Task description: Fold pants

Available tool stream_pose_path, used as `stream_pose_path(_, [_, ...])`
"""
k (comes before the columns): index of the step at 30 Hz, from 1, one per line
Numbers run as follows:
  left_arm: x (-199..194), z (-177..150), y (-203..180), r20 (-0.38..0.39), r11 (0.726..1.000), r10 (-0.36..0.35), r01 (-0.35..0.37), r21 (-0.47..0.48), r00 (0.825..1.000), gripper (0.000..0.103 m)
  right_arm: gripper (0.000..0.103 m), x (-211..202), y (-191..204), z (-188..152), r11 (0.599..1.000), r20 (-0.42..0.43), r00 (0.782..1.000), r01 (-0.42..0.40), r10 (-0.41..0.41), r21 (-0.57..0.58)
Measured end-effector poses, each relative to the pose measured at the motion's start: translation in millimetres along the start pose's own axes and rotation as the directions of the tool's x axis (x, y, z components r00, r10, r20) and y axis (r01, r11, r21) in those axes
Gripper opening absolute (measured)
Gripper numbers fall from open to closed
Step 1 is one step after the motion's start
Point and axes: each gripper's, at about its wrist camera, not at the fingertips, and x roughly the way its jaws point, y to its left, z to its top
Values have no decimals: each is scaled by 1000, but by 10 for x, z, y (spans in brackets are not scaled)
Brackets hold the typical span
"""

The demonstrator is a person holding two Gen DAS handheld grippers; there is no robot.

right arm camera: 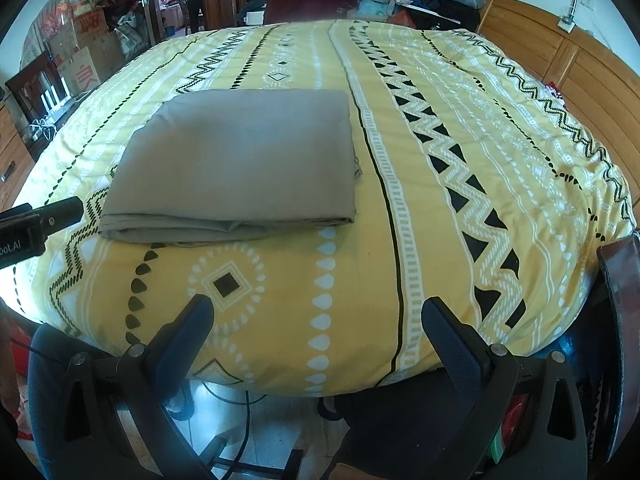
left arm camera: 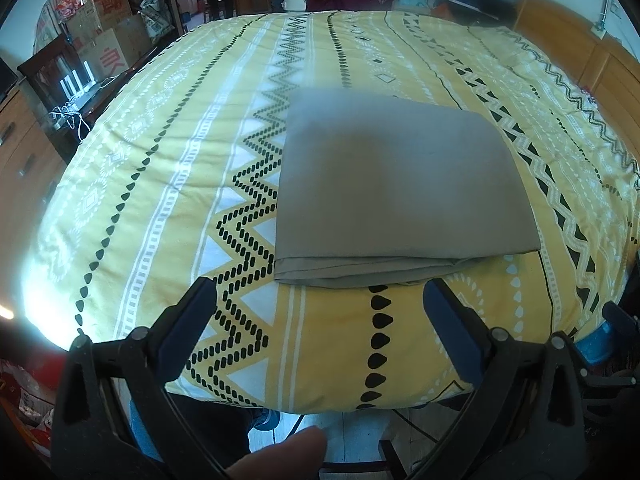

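Two tongs were recorded, both spread wide and holding nothing. The left gripper [left arm camera: 320,300] hovered over the near edge of the yellow patterned bedspread [left arm camera: 328,340], its blue-padded fingers [left arm camera: 188,320] apart and clear of any cloth. The right gripper [right arm camera: 318,316] stood likewise, its fingers [right arm camera: 452,340] wide open above the bedspread.

One item: grey pants [left arm camera: 400,184], folded into a flat rectangular bundle. It lay just ahead of the left tongs and slightly to their right; from the right tongs the pants [right arm camera: 236,160] sat ahead and well to the left, apart from the fingers.

Orientation: the stacked layer edges faced the tongs, showing as several thin lips along the near side. The far side and the top face looked smooth. The bundle read as nearly square; its longer axis appeared to run away from the tongs, though the fisheye lens made this uncertain. Waistband and hems could not be told apart.

Condition judged: folding appeared complete or nearly so. Good practice for the step in hand would be to keep both tongs high and withdraw without brushing the loose near edges, since a snag there would likely pull the top layer askew. If a further fold were intended, each near corner would want pinching through all layers together.
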Motion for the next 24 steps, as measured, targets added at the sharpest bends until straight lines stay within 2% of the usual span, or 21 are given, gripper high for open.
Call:
stream_pose_path(14, [-16,-9,14,4,1000,9,-9,3,1000,103,103,-31,1,-46,1000,5,1000,8,-8,-12])
stream_pose_path(20, [-85,16,-9,24,1000,1,-1,7,1000,103,103,-265,-30,69,1000,87,996,23,-23,1])
stream_pose_path(24, [-121,40,-36,34,1000,-2,1,11,999,103,103,-490,-77,180,999,170,985,39,-41,18])
